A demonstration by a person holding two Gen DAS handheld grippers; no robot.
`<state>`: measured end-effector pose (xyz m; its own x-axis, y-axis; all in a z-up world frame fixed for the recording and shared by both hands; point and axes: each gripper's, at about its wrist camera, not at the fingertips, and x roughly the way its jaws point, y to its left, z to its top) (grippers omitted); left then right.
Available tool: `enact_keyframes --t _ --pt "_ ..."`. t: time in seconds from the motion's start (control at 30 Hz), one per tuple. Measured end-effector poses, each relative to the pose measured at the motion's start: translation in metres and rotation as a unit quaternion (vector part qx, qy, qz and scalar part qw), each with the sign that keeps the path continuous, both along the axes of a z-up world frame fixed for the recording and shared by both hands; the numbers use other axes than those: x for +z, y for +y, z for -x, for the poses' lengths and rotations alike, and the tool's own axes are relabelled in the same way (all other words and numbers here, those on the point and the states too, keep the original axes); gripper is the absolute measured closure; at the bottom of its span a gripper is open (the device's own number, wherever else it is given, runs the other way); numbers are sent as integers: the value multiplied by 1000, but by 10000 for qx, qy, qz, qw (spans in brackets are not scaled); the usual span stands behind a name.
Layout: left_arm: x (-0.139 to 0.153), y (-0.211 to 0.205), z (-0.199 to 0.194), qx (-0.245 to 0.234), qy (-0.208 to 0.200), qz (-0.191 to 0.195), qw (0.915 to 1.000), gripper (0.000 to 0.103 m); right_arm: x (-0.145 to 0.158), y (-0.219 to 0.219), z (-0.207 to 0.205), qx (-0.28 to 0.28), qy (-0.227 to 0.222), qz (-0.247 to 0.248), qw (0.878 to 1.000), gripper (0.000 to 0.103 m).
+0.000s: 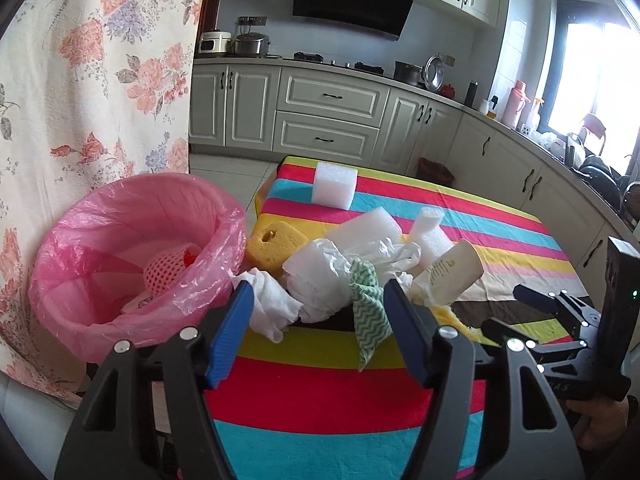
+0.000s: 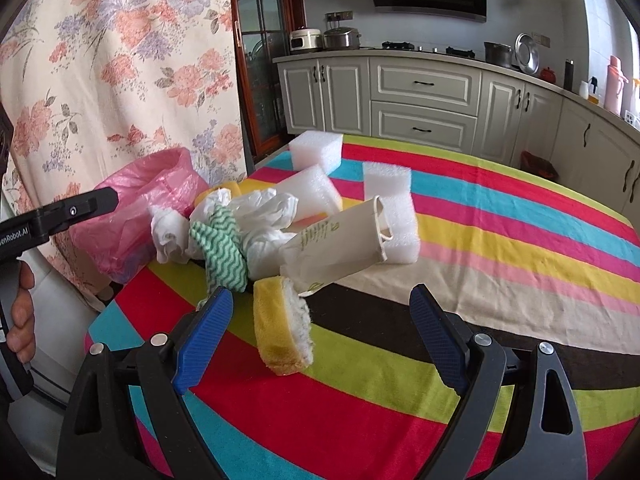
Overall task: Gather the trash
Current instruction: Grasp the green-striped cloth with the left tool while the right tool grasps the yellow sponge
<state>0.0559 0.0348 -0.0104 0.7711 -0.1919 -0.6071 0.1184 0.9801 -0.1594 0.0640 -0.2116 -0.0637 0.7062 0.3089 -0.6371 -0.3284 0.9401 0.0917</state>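
1. Left wrist view, progress: the bin lined with a pink bag (image 1: 132,256) stands at the table's left edge and already holds a pink foam fruit net (image 1: 166,270) and something red beside it. Judging by the heap left on the table, the collecting is only begun.
2. Left wrist view, what is left: a crumpled white tissue (image 1: 272,304), a white plastic bag (image 1: 320,276), a green zigzag cloth (image 1: 368,312), a cream tube (image 1: 448,272), a yellow sponge with a hole (image 1: 272,246) and white foam blocks (image 1: 334,184) all lie outside the bin.
3. Left wrist view, tongs: the left gripper (image 1: 318,300) has its jaws partly open around the tissue and cloth; neither pad visibly presses on them, so nothing is held.
4. Right wrist view, tongs: the right gripper (image 2: 320,328) gapes wide and empty, with a yellow sponge with a white fleecy face (image 2: 284,328) standing on edge between the jaws, untouched.
5. Right wrist view, trash: the same heap sits just beyond, the bin left of it.
6. Surface and room: a striped tablecloth (image 2: 500,216) covers the table; a floral curtain (image 2: 120,60) hangs left; grey kitchen cabinets (image 2: 424,96) and a range hood stand behind.
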Motion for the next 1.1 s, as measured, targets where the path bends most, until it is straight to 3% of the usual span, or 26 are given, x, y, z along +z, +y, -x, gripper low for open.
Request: enact_keyframes --t 0.43,0.63,1.1 --pt "-14 -8 -11 -167 176 90 9997 42 -31 20 -11 326 560 158 9978 40" --pt "-25 -15 -18 -249 315 129 9991 44 -35 20 -13 448 670 65 9967 71" --pt "-64 -49 -49 -502 800 229 9953 54 -13 -7 -14 183 360 -196 9990 76"
